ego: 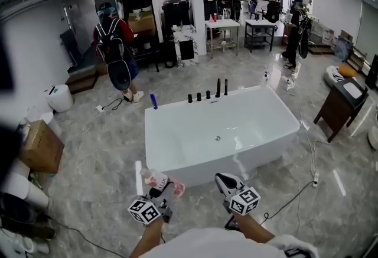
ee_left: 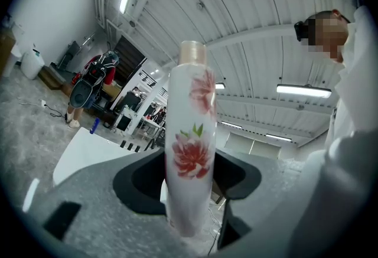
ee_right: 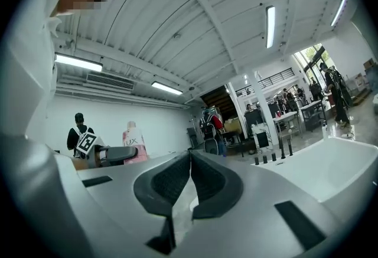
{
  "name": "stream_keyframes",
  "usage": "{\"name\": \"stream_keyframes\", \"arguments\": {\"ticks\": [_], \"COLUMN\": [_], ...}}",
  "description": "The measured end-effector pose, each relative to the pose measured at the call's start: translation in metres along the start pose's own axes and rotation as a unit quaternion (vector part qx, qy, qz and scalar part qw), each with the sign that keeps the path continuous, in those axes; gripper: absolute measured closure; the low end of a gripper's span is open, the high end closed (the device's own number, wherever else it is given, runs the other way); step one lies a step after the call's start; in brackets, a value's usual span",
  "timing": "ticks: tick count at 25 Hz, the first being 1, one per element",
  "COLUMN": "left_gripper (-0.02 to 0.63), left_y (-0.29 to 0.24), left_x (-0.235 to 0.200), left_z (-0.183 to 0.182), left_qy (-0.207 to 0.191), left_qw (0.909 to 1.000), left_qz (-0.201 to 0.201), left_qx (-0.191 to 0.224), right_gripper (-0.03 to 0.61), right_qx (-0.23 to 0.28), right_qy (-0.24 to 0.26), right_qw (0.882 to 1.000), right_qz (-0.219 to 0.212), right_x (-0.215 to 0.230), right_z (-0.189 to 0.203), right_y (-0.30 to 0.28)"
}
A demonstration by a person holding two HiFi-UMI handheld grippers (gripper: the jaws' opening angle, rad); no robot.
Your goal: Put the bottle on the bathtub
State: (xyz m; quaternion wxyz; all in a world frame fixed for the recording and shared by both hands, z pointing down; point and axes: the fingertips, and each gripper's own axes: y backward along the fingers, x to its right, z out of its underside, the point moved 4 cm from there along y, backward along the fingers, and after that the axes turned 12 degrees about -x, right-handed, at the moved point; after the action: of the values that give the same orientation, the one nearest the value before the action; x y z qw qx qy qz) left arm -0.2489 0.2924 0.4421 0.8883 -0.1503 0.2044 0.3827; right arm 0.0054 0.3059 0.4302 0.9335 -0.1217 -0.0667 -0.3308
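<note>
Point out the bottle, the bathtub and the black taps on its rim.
bottle (ee_left: 190, 156), left gripper view, red flower on its body
bathtub (ego: 248, 124), head view, bare white basin
black taps (ego: 218, 88), head view, the tallest post

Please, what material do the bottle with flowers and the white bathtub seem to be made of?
The bottle: probably plastic, semi-gloss white with printed red flowers and a soft sheen. The bathtub: likely acrylic or glazed ceramic, glossy white with bright highlights on its walls.

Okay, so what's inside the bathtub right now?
The white bathtub holds only its drain. Black tap fittings and a blue object stand on its far rim, not inside. The near inner wall faces away from the head camera, so it is unseen.
</note>
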Motion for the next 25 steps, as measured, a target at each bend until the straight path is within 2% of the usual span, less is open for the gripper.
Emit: {"name": "stream_keyframes", "arguments": {"ticks": [5, 9, 12, 16, 25], "left_gripper": [0.382, 0.382, 0.382, 0.382, 0.382], "left_y": [-0.02, -0.032, -0.034, -0.037, -0.063], "left_x": [0.015, 0.025, 0.029, 0.023, -0.005], "left_z": [0.007, 0.017, 0.022, 0.03, 0.029], "left_qy": [-0.008, 0.003, 0.005, 0.012, 0.033], "left_qw": [0.9999, 1.0, 1.0, 0.9998, 0.9994], "left_qz": [-0.009, -0.006, -0.003, -0.014, -0.01], "left_qx": [-0.001, -0.006, -0.007, -0.009, 0.001], "right_gripper": [0.563, 0.563, 0.563, 0.563, 0.563], "right_qx": [-0.004, -0.006, -0.017, -0.02, -0.022], "right_qy": [0.016, -0.008, -0.014, -0.012, -0.026], "right_qw": [1.0, 1.0, 1.0, 1.0, 0.999], "right_qz": [0.0, 0.015, 0.004, -0.015, 0.007], "right_x": [0.022, 0.044, 0.05, 0.053, 0.085], "right_z": [0.006, 0.016, 0.024, 0.03, 0.032], "right_y": [0.022, 0.034, 0.034, 0.03, 0.012]}}
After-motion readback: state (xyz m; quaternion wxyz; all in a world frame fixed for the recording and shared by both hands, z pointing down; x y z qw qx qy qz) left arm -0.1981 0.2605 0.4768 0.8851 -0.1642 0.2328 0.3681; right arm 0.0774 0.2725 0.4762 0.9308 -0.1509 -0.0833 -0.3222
